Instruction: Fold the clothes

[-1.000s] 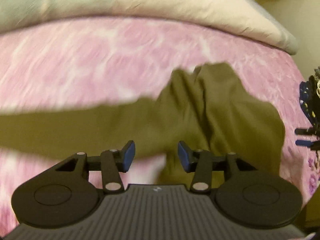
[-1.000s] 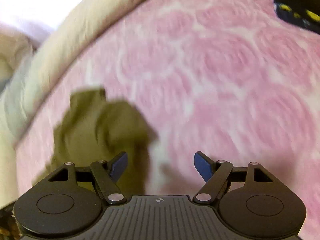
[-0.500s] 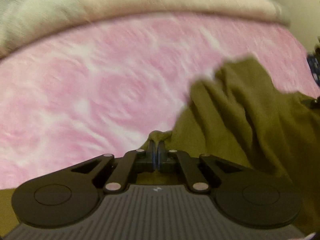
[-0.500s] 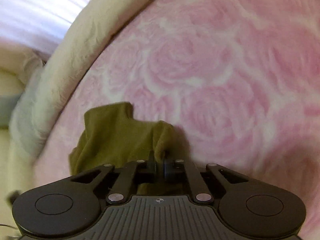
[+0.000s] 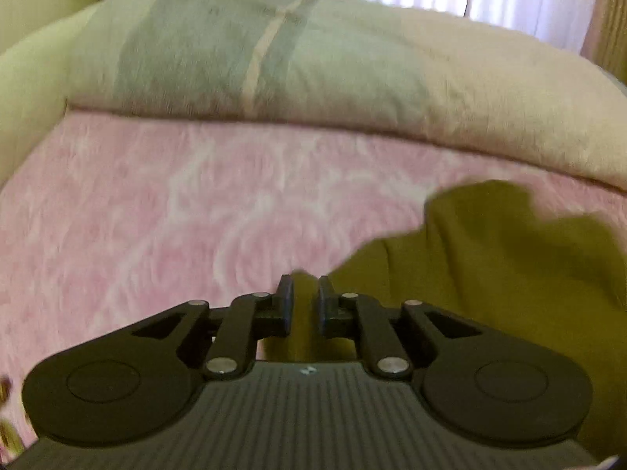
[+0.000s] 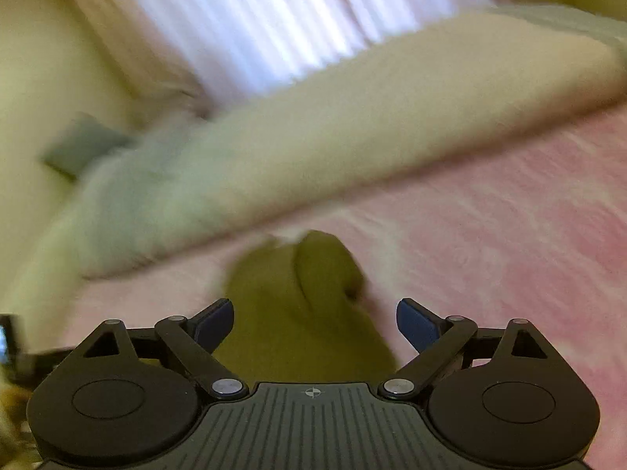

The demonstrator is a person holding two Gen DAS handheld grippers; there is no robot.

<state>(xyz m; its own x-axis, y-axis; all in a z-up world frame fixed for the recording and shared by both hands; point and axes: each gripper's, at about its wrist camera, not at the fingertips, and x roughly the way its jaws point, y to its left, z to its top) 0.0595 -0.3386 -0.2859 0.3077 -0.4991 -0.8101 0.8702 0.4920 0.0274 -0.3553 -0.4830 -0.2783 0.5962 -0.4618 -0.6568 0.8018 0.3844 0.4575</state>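
Two tools are letting go: the left tool (image 5: 305, 300), opening narrowly, has olive garment (image 5: 490, 274) cloth between its pads; the right tool (image 6: 314, 323) spreads wide, gripping nothing. Lying bunched on the pink bed (image 5: 156, 215), the garment's fold may slump or snag.

a pink rose-patterned bedspread (image 5: 164, 215) covers the bed. along its far edge lies a folded cream and grey-green blanket (image 5: 298, 58). behind that hang bright white curtains (image 6: 282, 19), beside a yellowish wall (image 6: 51, 58).
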